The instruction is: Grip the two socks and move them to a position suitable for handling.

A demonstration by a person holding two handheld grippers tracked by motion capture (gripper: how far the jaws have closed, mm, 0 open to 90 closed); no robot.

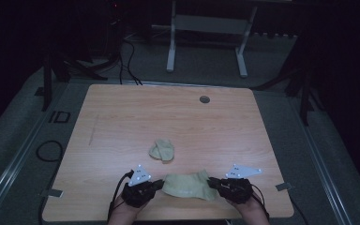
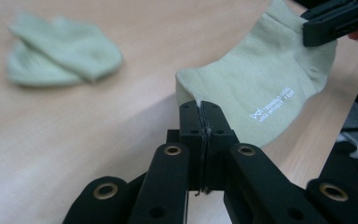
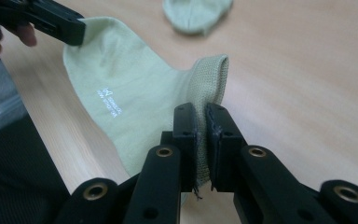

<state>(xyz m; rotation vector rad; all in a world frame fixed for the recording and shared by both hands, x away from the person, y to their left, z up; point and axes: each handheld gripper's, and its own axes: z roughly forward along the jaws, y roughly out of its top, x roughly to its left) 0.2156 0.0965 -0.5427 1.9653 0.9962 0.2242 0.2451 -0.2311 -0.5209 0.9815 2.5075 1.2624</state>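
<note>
A pale green sock (image 1: 187,185) lay stretched flat near the front edge of the wooden table (image 1: 122,117), held at both ends between the person's two hands. The left gripper (image 2: 200,108) had its jaws pressed together on the toe end of the sock, the fabric pinched in the narrow seam between them, as the left gripper view showed. The right gripper (image 3: 201,112) clamped the ribbed cuff (image 3: 209,79) at the opposite end, its jaws nearly together with the knit edge caught between them. Small white lettering (image 2: 274,105) was printed on the sock's flat side, though it was too small to read. A second sock (image 1: 162,150) of the same colour sat bunched and folded farther out toward the middle of the table, apart from the held one. In the high view a grey three-cornered plate (image 1: 139,175) topped the left gripper, and another (image 1: 243,171) topped the right. A round grey grommet (image 1: 204,99) was set in the tabletop near its far edge
</note>
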